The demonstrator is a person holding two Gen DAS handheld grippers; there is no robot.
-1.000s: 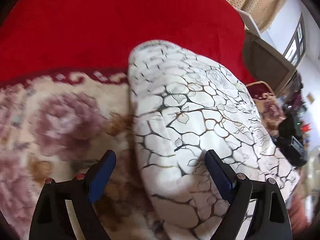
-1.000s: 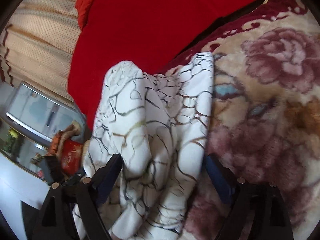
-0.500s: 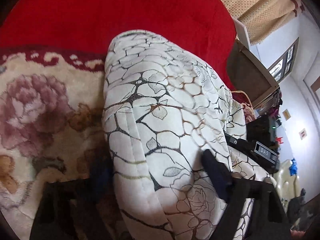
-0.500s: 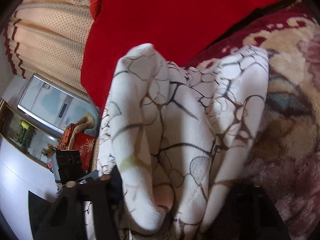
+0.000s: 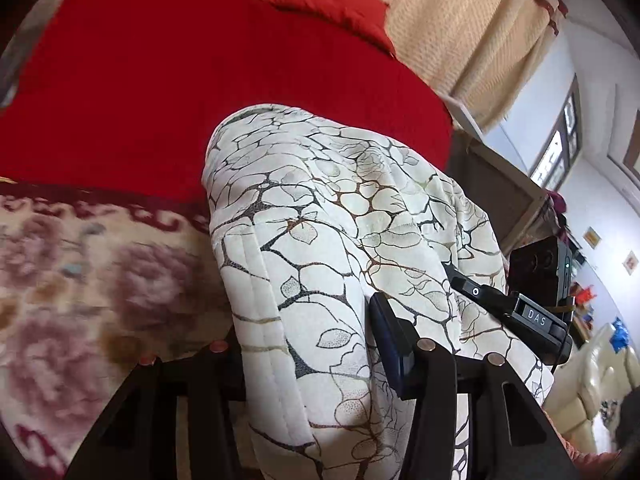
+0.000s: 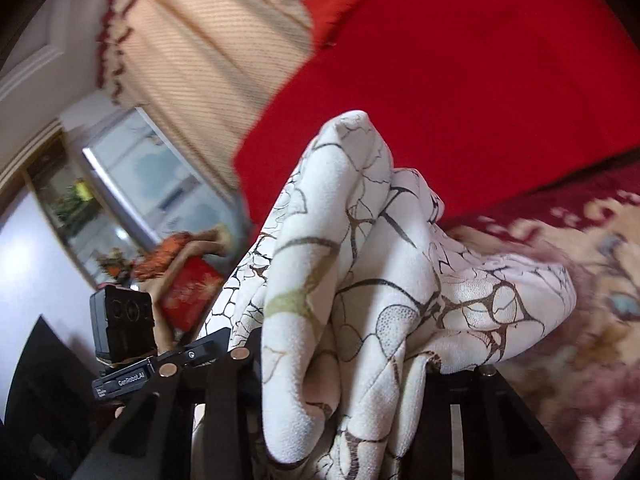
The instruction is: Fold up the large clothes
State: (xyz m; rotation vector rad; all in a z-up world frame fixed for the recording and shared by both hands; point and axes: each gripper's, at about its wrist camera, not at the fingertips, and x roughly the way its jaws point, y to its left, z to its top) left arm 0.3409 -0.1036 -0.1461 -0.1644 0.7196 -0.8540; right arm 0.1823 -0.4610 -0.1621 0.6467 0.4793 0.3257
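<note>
A white quilted garment [image 5: 320, 200] printed with a dark crackle and leaf pattern rises in a thick fold off the flowered blanket [image 5: 80, 280]. My left gripper [image 5: 308, 328] is closing on that fold. Its blue right pad [image 5: 386, 340] presses into the cloth, and the left finger is hidden behind it. In the right wrist view the same garment [image 6: 352, 220] bunches between the jaws of my right gripper [image 6: 340, 356], which is closing too. Cloth covers both of its fingertips. Each view shows the other gripper's black body [image 5: 536, 280] [image 6: 120, 320] past the garment.
A red blanket [image 5: 200, 80] and a red pillow [image 5: 332, 4] lie behind the garment. Cream curtains [image 5: 460, 20] hang beyond them. A mirrored cabinet [image 6: 132, 184] and a red box [image 6: 188, 292] stand at the left of the right wrist view.
Both grippers have closed from wide open onto the garment and risen. The cloth has bunched up into taller folds off the flowered blanket. The right gripper has rolled.
</note>
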